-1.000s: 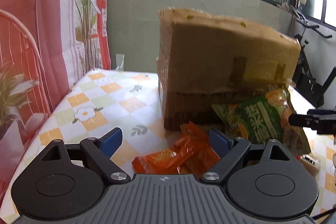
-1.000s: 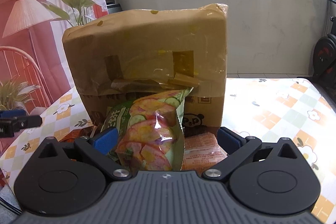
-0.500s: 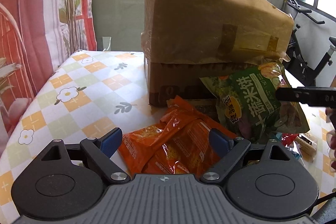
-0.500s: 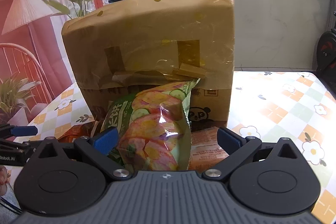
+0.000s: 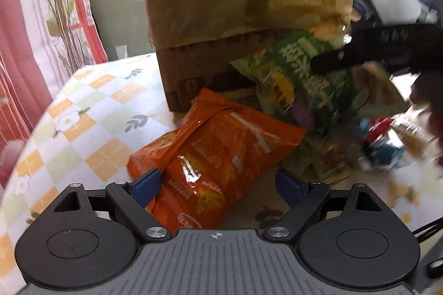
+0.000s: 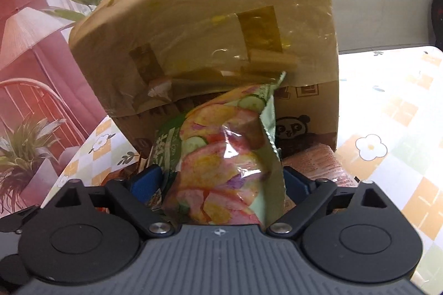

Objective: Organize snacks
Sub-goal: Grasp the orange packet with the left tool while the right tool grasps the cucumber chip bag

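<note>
An orange chip bag point(image 5: 218, 154) lies on the checkered tablecloth in front of a brown cardboard box point(image 5: 243, 12). My left gripper point(image 5: 218, 185) is open, its blue pads on either side of the bag's near end. A green veggie-chip bag point(image 5: 301, 76) leans against the box; in the right wrist view it point(image 6: 227, 170) stands between the pads of my right gripper point(image 6: 221, 184), which is open around it. The right gripper's black finger point(image 5: 368, 48) crosses the green bag in the left wrist view.
More small snack packets point(image 5: 382, 145) lie blurred at the right of the pile. A pink packet point(image 6: 315, 165) lies by the box point(image 6: 210, 46). The tablecloth point(image 6: 387, 112) stretches right. A potted plant point(image 6: 22, 156) and red curtain stand left of the table.
My left gripper has moved forward and down so the orange bag now sits between its pads. My right gripper has closed in on the green bag and the box.
</note>
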A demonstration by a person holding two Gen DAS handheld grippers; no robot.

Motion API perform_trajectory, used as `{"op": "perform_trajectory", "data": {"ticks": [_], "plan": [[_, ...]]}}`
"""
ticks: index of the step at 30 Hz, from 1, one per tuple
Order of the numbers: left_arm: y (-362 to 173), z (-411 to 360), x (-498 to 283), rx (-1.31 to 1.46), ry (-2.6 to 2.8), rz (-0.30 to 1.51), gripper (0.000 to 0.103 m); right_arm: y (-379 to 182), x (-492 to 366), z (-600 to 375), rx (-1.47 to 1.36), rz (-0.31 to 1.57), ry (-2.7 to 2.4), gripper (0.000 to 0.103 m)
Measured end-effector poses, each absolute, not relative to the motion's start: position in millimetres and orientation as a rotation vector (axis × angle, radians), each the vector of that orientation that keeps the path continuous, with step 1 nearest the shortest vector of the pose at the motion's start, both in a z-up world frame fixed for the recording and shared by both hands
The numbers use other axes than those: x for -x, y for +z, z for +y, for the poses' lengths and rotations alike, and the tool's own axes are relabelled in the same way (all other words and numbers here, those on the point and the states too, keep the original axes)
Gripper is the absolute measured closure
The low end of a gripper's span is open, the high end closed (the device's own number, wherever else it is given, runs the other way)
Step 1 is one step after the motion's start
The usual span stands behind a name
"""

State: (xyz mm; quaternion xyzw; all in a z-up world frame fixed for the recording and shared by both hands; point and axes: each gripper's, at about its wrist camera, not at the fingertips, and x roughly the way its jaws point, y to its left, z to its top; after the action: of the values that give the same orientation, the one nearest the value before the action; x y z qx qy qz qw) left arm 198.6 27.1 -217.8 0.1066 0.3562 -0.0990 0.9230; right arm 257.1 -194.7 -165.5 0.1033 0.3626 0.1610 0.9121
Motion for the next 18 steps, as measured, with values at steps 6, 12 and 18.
{"op": "perform_trajectory", "data": {"ticks": [6,12,18], "plan": [[-228,17,-209,-0.340,-0.155,0.706,0.012,-163,-254,-194,-0.214,0.734,0.338,0.021],[-231,15,-227,-0.416,-0.149,0.661,0.012,-164,-252,-194,-0.221,0.729,0.334,0.022],[-239,20,-243,-0.386,-0.147,0.671,0.023,-164,-253,-195,-0.233,0.734,0.336,0.022]]}}
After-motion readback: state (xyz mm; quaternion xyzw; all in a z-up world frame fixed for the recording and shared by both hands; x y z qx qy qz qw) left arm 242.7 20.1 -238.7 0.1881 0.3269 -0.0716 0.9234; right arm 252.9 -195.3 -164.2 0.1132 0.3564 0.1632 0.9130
